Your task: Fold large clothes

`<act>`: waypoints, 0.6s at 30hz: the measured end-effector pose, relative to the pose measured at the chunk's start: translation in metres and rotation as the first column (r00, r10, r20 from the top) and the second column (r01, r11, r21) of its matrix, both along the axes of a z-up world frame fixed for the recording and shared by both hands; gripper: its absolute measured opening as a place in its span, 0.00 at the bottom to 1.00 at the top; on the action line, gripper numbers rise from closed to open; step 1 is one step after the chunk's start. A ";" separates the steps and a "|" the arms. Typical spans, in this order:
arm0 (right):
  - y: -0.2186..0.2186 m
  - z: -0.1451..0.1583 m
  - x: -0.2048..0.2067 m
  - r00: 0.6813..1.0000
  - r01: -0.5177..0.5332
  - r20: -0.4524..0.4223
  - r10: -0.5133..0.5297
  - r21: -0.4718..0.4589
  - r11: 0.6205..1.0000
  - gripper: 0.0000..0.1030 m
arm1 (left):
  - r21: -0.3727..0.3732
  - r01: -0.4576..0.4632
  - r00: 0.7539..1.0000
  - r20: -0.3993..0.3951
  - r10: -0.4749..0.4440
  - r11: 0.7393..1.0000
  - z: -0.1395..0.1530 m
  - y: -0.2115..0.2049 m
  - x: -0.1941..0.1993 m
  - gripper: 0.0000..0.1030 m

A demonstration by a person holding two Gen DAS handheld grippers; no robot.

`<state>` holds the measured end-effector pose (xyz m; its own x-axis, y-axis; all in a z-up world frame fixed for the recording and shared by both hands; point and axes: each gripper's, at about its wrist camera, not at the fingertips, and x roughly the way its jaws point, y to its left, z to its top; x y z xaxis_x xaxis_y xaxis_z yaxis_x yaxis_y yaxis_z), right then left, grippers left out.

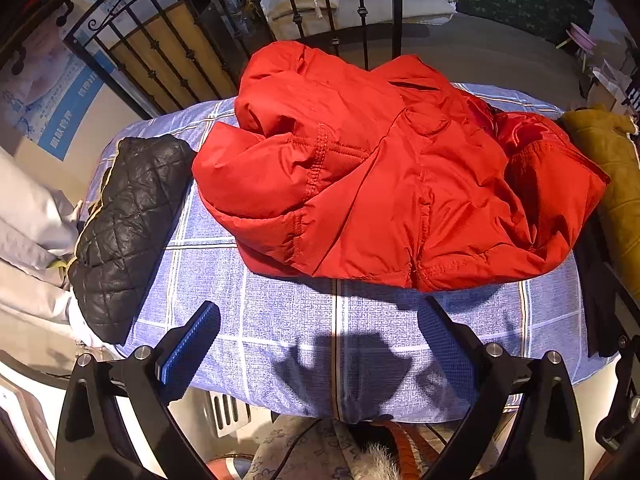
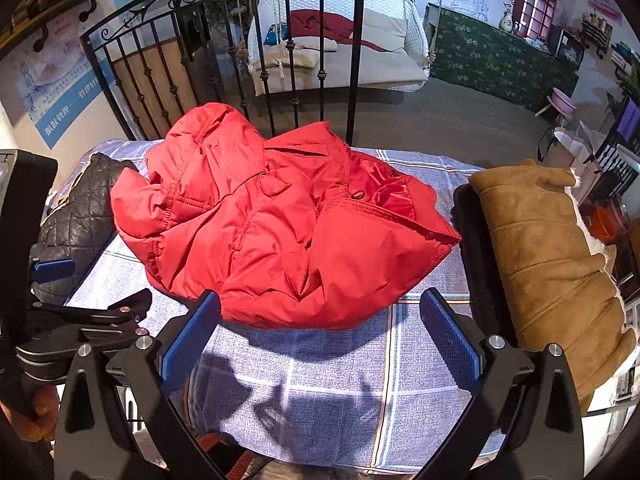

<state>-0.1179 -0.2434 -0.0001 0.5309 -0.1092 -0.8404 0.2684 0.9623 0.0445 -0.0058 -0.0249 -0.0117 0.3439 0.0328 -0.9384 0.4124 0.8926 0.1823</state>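
Checked blue bedcover (image 1: 280,320) bears a crumpled red puffer jacket (image 1: 380,184) just ahead of both tongs — left gripper (image 1: 320,344), right gripper (image 2: 320,332) spread, empty. Likely light, slippery; grip the near hem.

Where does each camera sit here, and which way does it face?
Left wrist: on the left gripper, facing forward over the checked cloth at the red jacket; only its own open fingers show.
Right wrist: on the right gripper, facing the same way; its open fingers, the left gripper and a hand show.
Shared: red jacket, black quilted jacket, brown coat, iron railing.
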 end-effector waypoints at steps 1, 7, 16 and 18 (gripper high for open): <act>0.001 0.000 0.000 1.000 -0.005 0.004 0.005 0.003 1.000 0.95 | -0.003 -0.002 1.000 0.001 0.002 1.000 0.000 0.000 -0.001 0.94; 0.003 0.000 -0.004 0.998 -0.039 0.044 0.039 0.009 0.999 0.95 | -0.002 -0.017 1.000 0.019 0.017 1.000 0.000 -0.001 -0.004 0.94; -0.013 -0.007 -0.017 0.994 -0.079 0.082 0.075 0.040 0.996 0.95 | 0.068 -0.030 0.999 0.033 0.027 0.997 -0.011 -0.012 -0.009 0.94; -0.017 -0.007 -0.019 0.993 -0.083 0.090 0.079 0.042 0.996 0.95 | 0.070 -0.028 0.999 0.037 0.025 0.997 -0.010 -0.018 -0.012 0.94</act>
